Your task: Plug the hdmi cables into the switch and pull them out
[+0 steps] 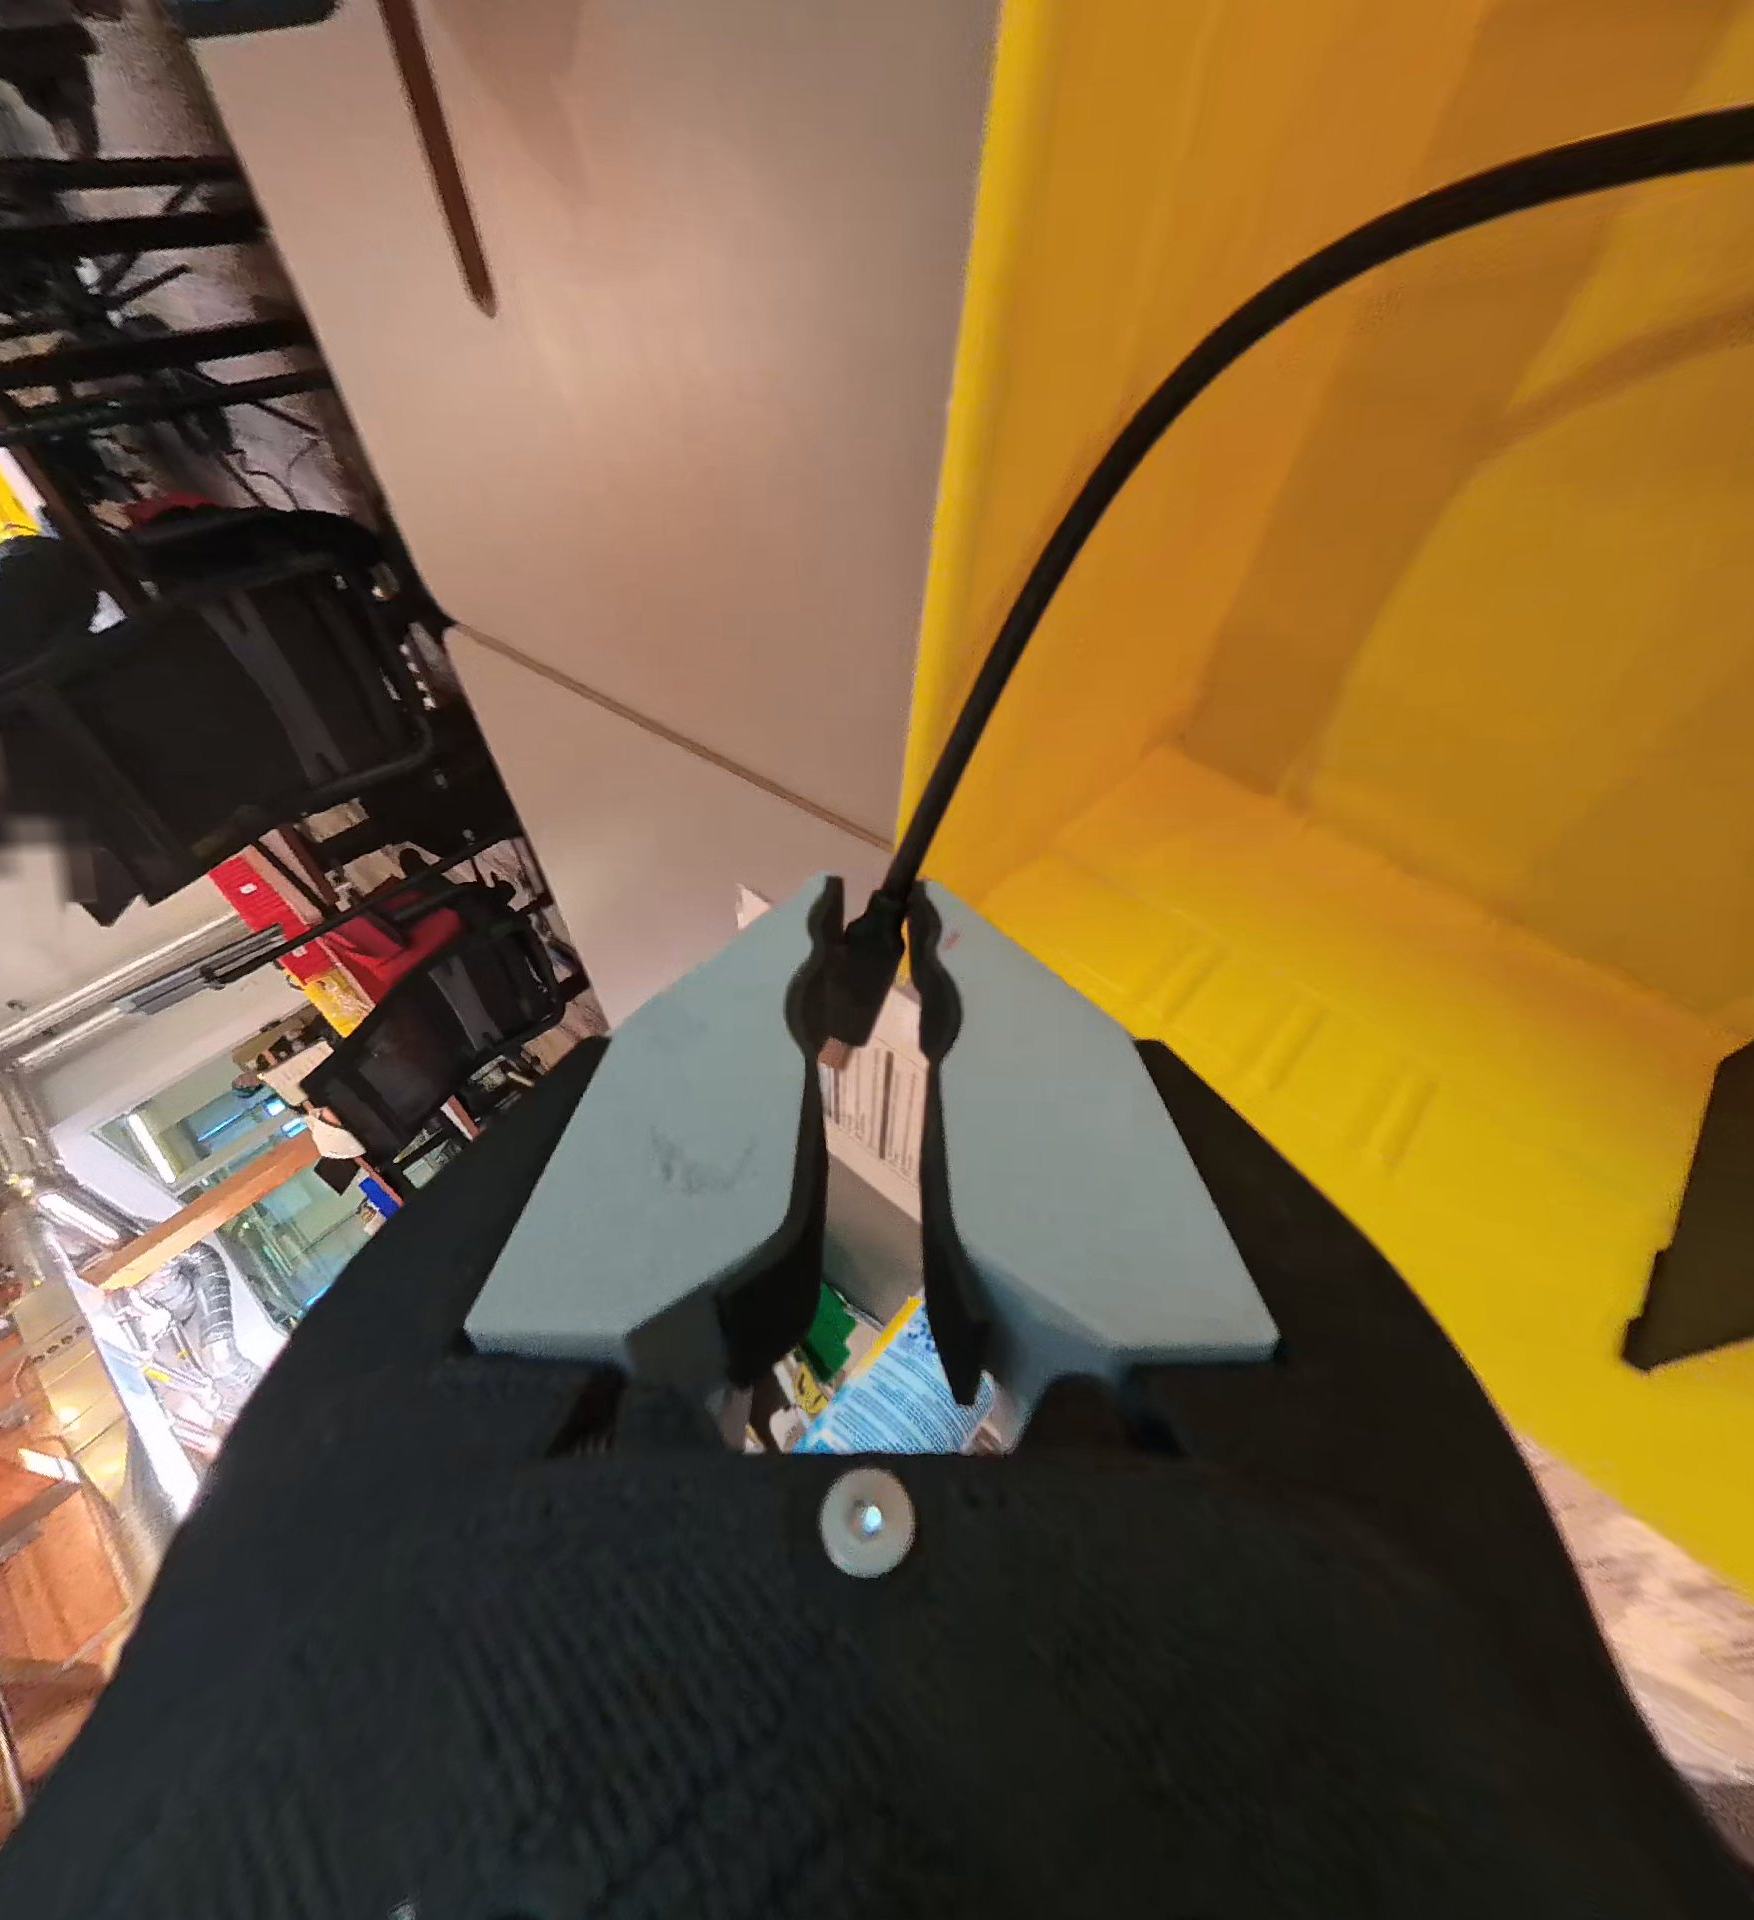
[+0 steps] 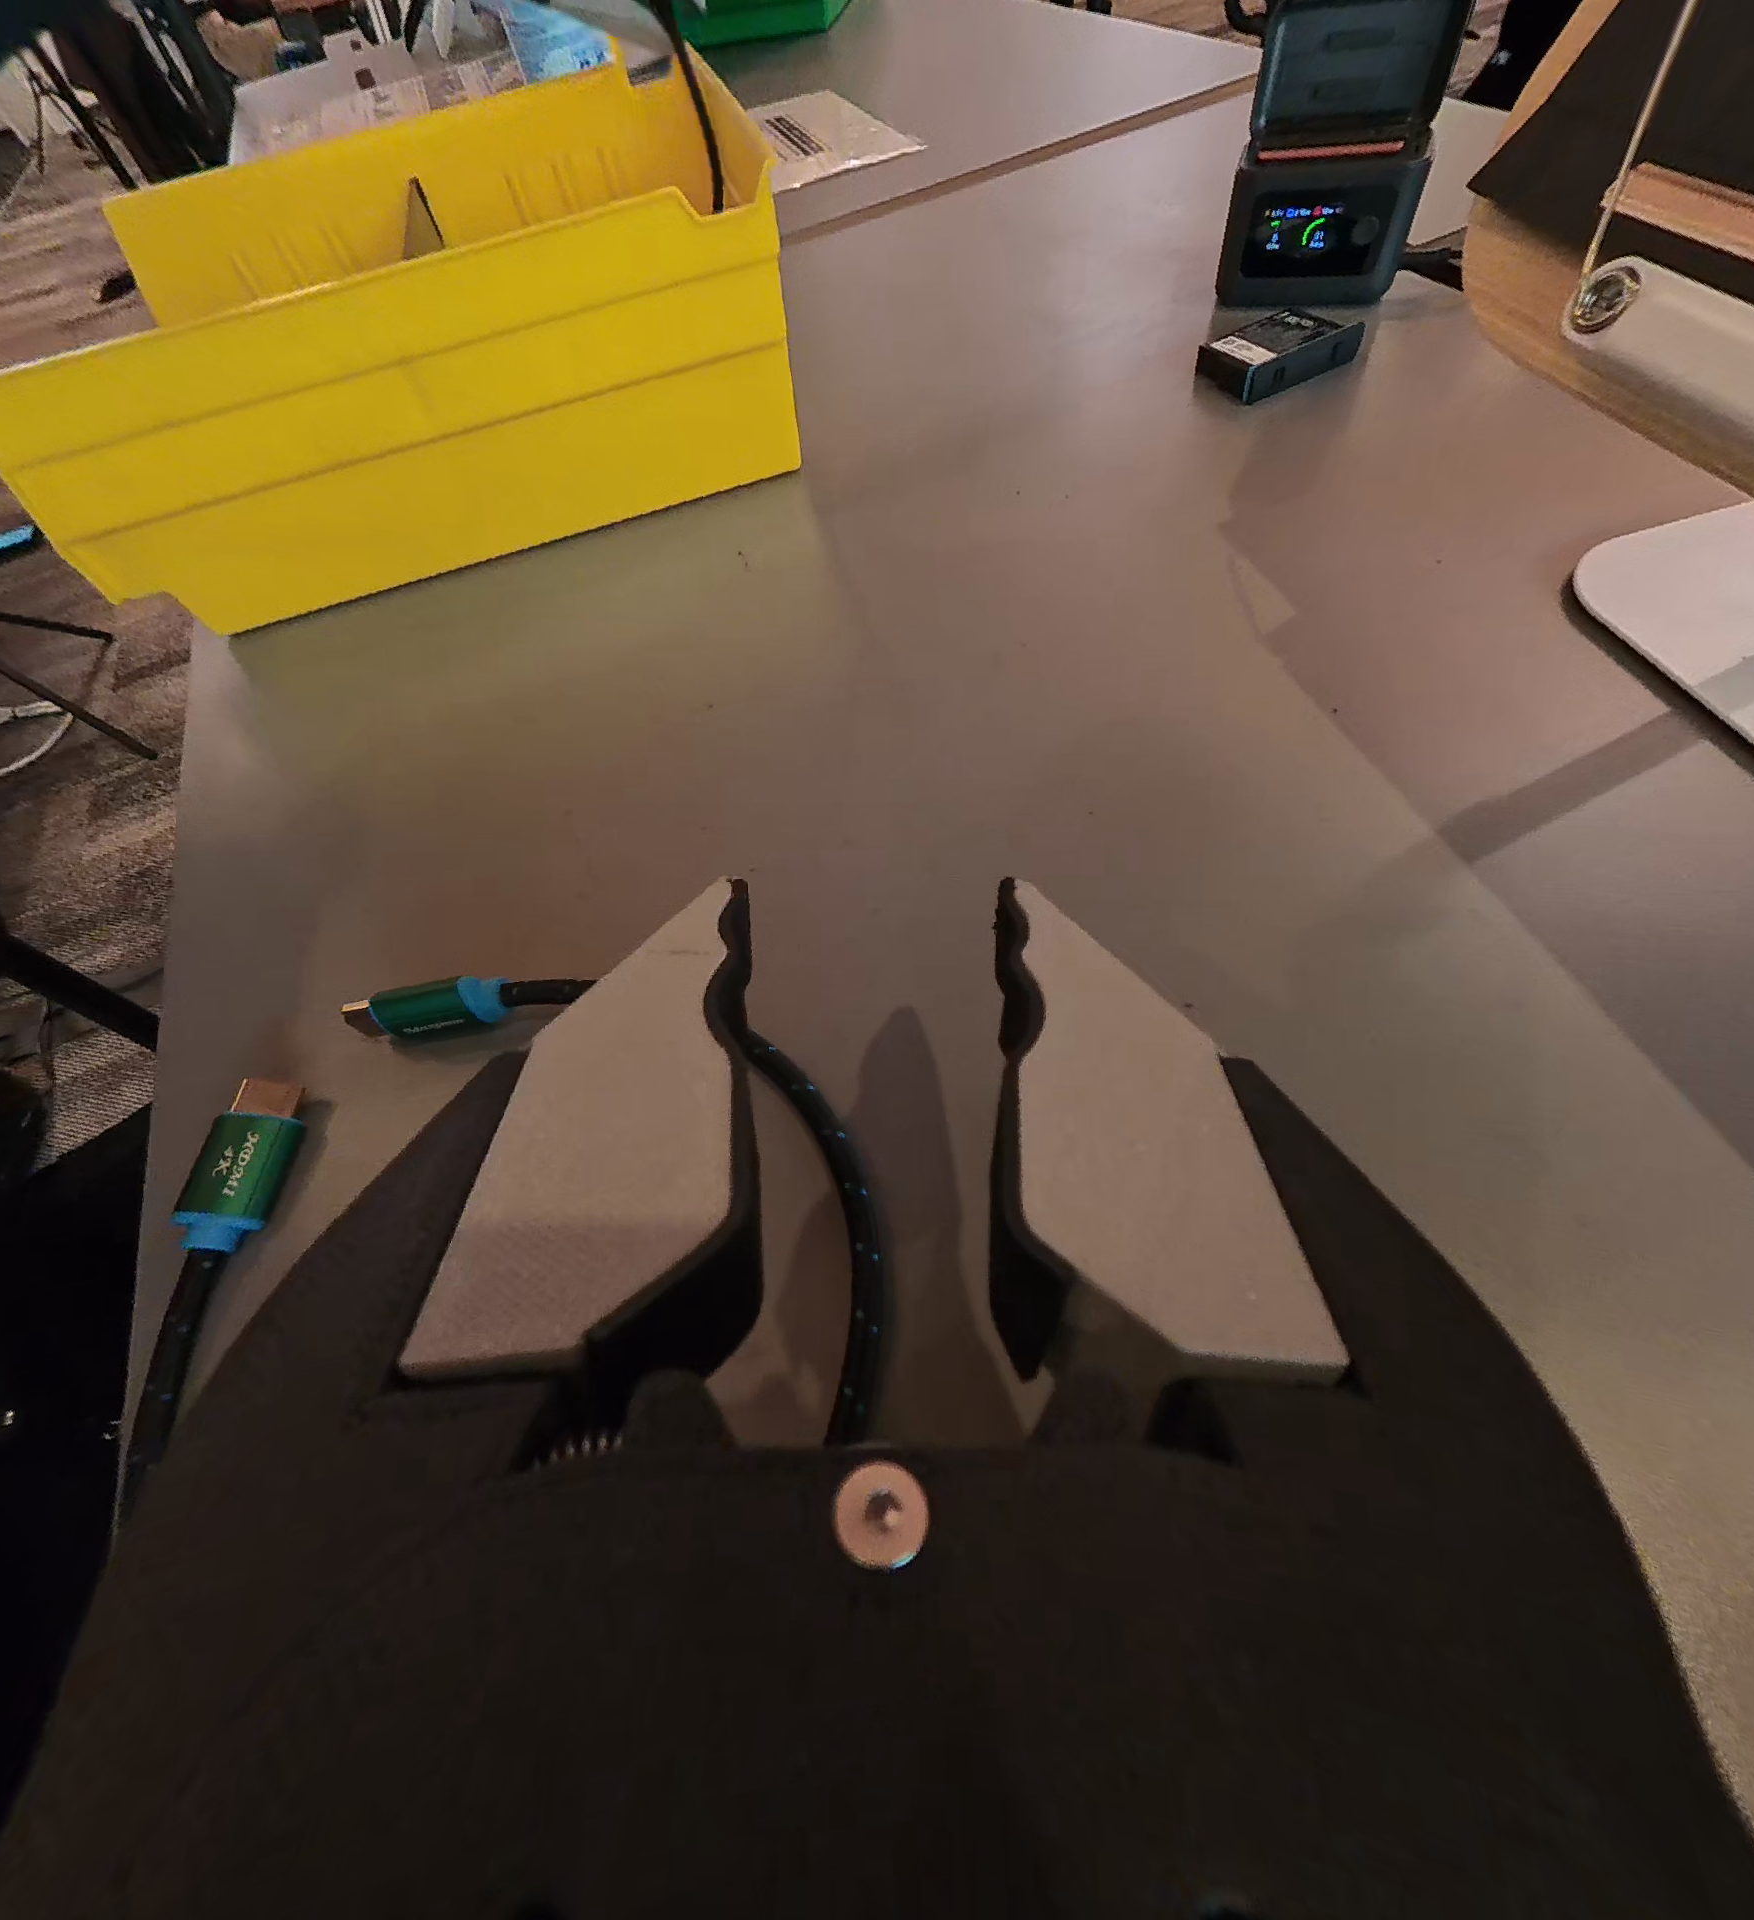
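the grey counter (image 2: 956, 623) carries a yellow bin (image 2: 437, 416) at its far left corner, and the left claw (image 1: 871, 914) is raised beside that bin, closed tight on the small plug (image 1: 857, 992) of a thin black cable (image 1: 1060, 520) that arcs back into the bin. the switch cannot be made out for sure; the cable seems to lead to something dark low in the bin, so a hard pull could drag that out or tip the bin over the near edge of the counter. the pinch sits at the very tips, so the plug may twist or slip free. the right claw (image 2: 871, 904) hovers low over the near left part of the counter, wide open and gripping nothing, with a braided cable (image 2: 852, 1247) lying between its fingers; closing or lifting carelessly might snag that cord and sweep the two green hdmi plugs (image 2: 239, 1164) (image 2: 416, 1013), which lie near the left edge, off onto the floor.
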The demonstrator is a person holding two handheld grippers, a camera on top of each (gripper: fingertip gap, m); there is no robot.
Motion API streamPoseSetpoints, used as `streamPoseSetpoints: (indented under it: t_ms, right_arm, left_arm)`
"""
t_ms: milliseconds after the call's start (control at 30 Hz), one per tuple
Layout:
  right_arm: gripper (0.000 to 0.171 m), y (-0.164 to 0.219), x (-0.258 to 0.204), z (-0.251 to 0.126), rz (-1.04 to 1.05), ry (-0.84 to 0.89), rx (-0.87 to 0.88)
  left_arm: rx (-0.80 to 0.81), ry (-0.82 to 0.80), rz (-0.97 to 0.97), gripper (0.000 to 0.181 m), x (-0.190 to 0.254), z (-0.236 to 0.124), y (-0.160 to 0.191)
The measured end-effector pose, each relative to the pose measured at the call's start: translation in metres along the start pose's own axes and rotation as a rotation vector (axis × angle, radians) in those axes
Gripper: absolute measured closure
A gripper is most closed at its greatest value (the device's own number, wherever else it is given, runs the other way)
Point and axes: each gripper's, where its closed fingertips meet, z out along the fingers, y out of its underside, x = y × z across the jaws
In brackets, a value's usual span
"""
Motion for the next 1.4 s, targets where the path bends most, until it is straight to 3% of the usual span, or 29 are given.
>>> streamPoseSetpoints:
  t_ms: [33,200,400,533,633,733,867,1033,1133,1233,1400]
  right_arm:
    - [0.127,-0.001,0.000,0.000,0.003,-0.002,0.003]
    - [0.127,-0.001,0.002,-0.001,0.003,0.005,0.005]
    - [0.127,-0.001,0.007,-0.001,-0.005,0.027,0.009]
    - [0.127,-0.004,0.011,-0.005,-0.008,0.048,0.030]
    - [0.127,-0.010,0.019,-0.011,-0.017,0.089,0.059]
    - [0.127,-0.015,0.031,-0.020,-0.004,0.133,0.097]
    - [0.127,-0.019,0.044,-0.031,0.039,0.171,0.144]
    - [0.127,-0.016,0.054,-0.035,0.048,0.205,0.140]
    - [0.127,-0.011,0.057,-0.031,0.037,0.222,0.112]
    - [0.127,-0.007,0.056,-0.028,0.024,0.226,0.088]
    - [0.126,-0.009,0.052,-0.026,0.015,0.216,0.085]
  left_arm:
    - [0.006,-0.021,-0.011,0.172,-0.005,-0.006,0.001]
    - [0.006,-0.318,-0.172,0.172,-0.069,-0.047,0.013]
    - [0.062,-0.587,-0.344,0.172,-0.133,-0.143,-0.004]
    - [0.107,-0.626,-0.388,0.172,-0.147,-0.199,-0.040]
    - [0.247,-0.515,-0.403,0.172,-0.131,-0.224,-0.101]
    - [0.336,-0.287,-0.358,0.173,-0.091,-0.221,-0.175]
    - [0.318,-0.049,-0.244,0.172,-0.034,-0.181,-0.253]
    - [0.260,0.100,-0.303,0.170,0.007,-0.111,-0.302]
    - [0.178,0.129,-0.429,0.142,0.013,-0.091,-0.293]
    - [0.134,0.162,-0.578,0.107,0.021,-0.101,-0.261]
    - [0.000,0.144,-0.743,0.109,0.082,-0.146,-0.164]
